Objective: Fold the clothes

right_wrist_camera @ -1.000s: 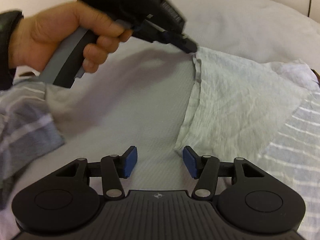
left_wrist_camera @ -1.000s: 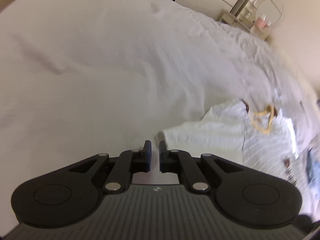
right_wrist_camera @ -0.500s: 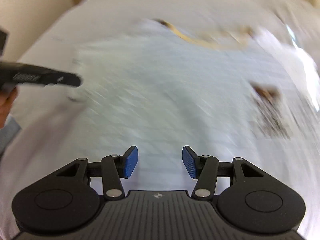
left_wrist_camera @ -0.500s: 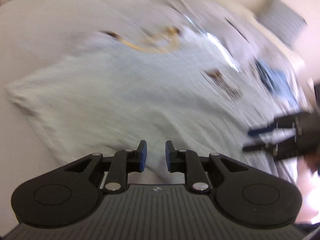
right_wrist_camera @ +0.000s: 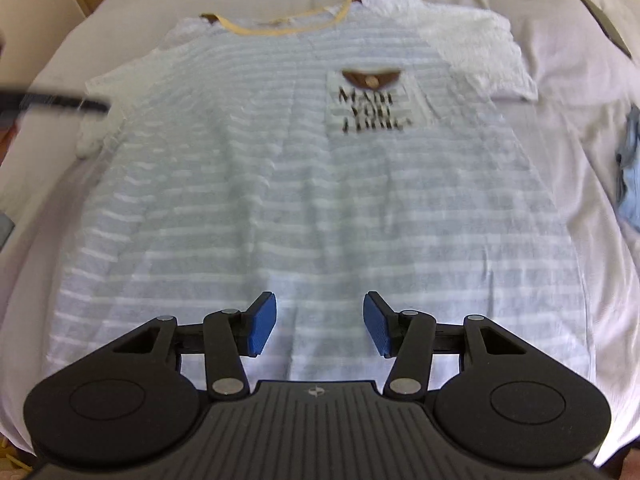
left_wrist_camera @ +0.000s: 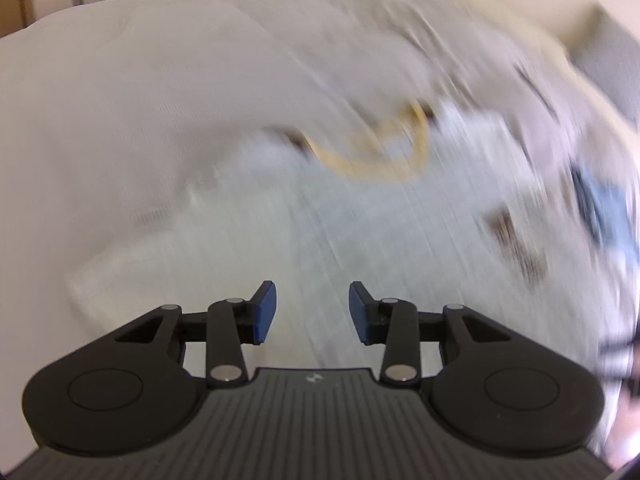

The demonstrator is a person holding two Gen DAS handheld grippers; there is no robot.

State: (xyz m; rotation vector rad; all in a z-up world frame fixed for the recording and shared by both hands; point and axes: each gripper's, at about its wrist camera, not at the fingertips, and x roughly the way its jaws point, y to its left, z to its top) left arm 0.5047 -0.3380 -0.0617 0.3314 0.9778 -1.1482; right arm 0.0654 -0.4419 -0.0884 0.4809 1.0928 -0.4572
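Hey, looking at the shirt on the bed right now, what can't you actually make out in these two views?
- Chest print on the striped T-shirt, right wrist view: lettering too blurred to read.
- Left gripper, right wrist view: a dark streak cut by the left edge; jaws unclear.
- Blue cloth, right wrist view: cut off by the edge.
- Left wrist view: motion blur smears the shirt.

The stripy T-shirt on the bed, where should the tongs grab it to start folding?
Probably by a sleeve edge, coming in from the side. The T-shirt lies flat, front up, on the bed, so only its edges give thin cloth to pinch. The right sleeve sticks out clear. The right tongs are open above the hem, holding nothing.
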